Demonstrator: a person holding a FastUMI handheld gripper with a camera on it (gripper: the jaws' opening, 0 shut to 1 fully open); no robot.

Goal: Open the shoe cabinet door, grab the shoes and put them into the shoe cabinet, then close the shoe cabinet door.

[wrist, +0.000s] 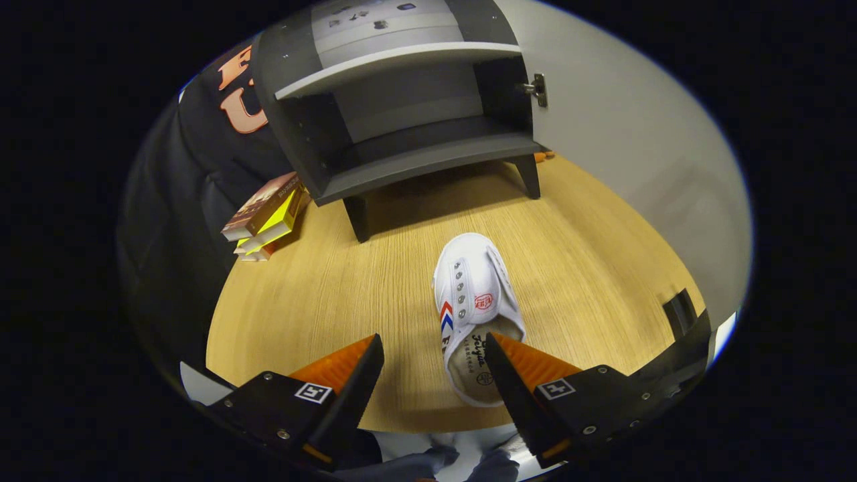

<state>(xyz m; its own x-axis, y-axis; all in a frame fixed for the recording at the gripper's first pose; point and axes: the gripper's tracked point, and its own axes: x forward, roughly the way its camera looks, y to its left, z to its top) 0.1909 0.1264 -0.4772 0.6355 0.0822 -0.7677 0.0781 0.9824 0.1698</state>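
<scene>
One white canvas shoe (474, 301) lies on the wooden tabletop (321, 294), toe pointing away toward the cabinet and heel nearest the claw. It has a row of metal eyelets down the upper, a red mark on the tongue, red and blue chevrons on its left side, and dark script printed on the pale insole.

The gripper (434, 355) hovers over the near part of the table with its fingers spread wide and nothing pinched between them. The shoe's heel end sits in the gap between the fingers, much closer to the right finger, whose tip overlaps the right rim of the shoe's opening; whether it actually touches the shoe cannot be told. The left finger stands well apart from the shoe.

Farther off, the dark grey shoe cabinet (402, 120) stands on short legs with its door (622, 134) swung open to the right, a hinge showing on the door's inner face. Two shelves are visible inside. Left of the cabinet, a small stack of books (268, 214) rests near the table's edge.
</scene>
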